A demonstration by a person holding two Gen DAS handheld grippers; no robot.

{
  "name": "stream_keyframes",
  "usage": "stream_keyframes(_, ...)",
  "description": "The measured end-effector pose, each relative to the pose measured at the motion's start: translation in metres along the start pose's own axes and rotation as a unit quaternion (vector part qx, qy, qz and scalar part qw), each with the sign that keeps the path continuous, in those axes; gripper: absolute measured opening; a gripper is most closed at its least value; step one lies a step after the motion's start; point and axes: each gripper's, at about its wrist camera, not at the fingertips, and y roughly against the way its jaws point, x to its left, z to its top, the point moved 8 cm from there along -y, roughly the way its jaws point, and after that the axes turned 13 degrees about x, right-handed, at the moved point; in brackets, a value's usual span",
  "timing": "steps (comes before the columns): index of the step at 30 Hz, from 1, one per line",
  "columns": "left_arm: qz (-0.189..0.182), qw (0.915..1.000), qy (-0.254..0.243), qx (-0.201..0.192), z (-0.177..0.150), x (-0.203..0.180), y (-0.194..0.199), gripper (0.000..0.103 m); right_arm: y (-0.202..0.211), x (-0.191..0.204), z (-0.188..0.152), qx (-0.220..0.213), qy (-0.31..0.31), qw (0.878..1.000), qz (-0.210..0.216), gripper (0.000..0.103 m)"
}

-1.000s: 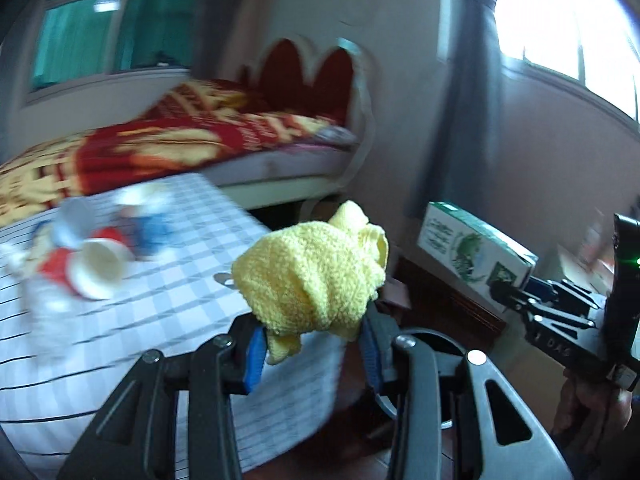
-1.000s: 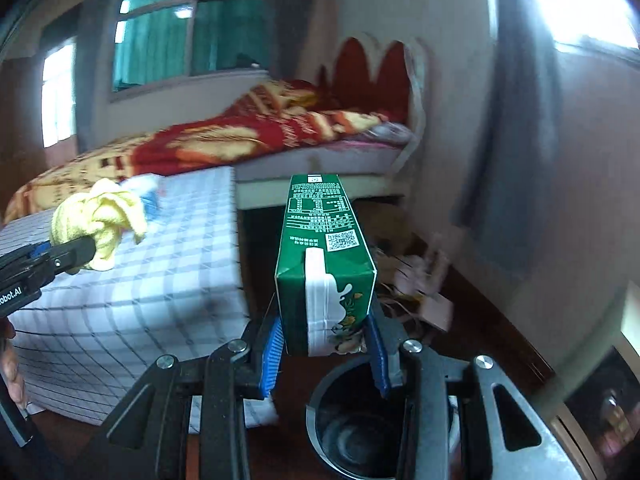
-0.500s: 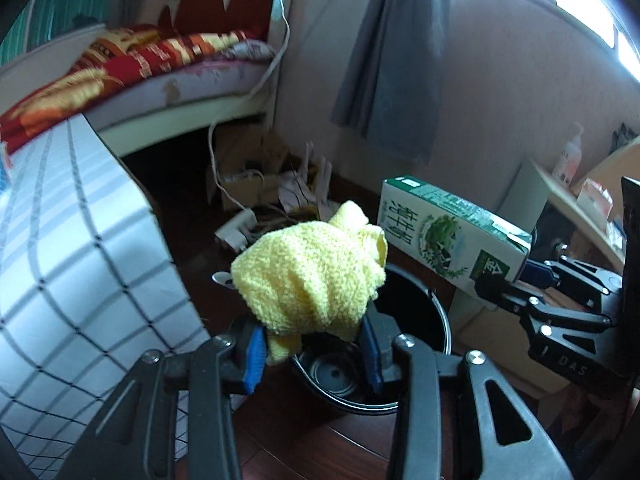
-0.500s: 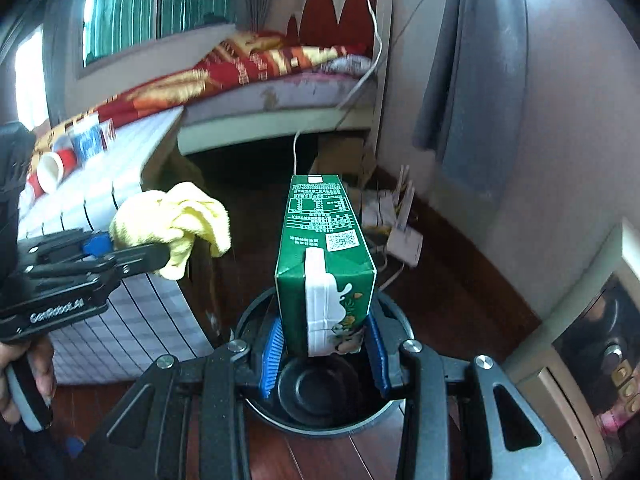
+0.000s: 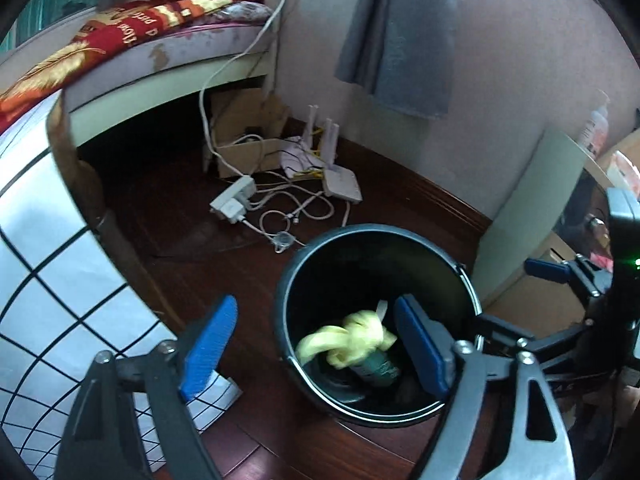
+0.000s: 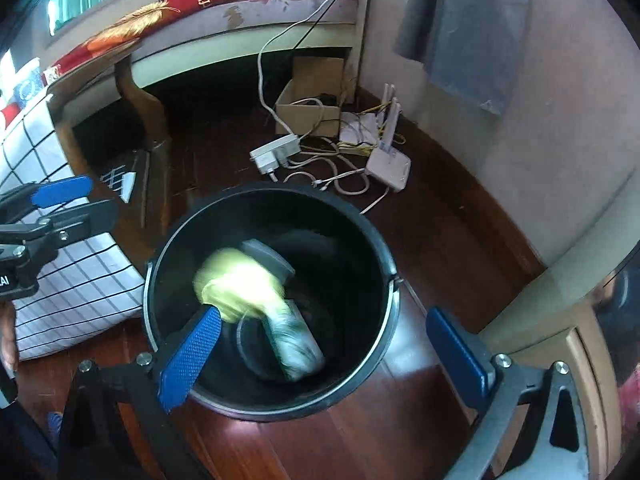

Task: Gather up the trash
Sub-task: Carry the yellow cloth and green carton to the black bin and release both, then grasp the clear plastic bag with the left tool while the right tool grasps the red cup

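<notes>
Cloth [image 5: 352, 336], carton [image 6: 296, 344] dropped into bin [image 6: 372, 248]; both tongs opening, empty; labels blurred.

Black bin [image 6: 384, 264] showing at frame centre; yellow cloth [image 6: 236, 280] blurring inside; white black-checked tablecloth [image 5: 36, 240] lying at left.

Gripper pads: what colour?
Blue, textured pads; clearest in the right wrist view.

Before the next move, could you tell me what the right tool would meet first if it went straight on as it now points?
Probably the green carton inside the black bin, beside the yellow cloth; the tool's jaws are opening and empty.
</notes>
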Motion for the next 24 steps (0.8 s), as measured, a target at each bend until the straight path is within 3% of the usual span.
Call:
stream_keyframes(10, 0.03, 0.9991, -0.009, -0.028, 0.012, 0.015, 0.012, 0.09, 0.014, 0.007, 0.011, -0.019, -0.001, 1.0, -0.005, 0.103)
stream_keyframes(24, 0.07, 0.9939, 0.026, -0.081, 0.008, 0.048, 0.078, 0.091, 0.067, 0.058, 0.033, -0.073, 0.035, 0.997, 0.014, 0.103)
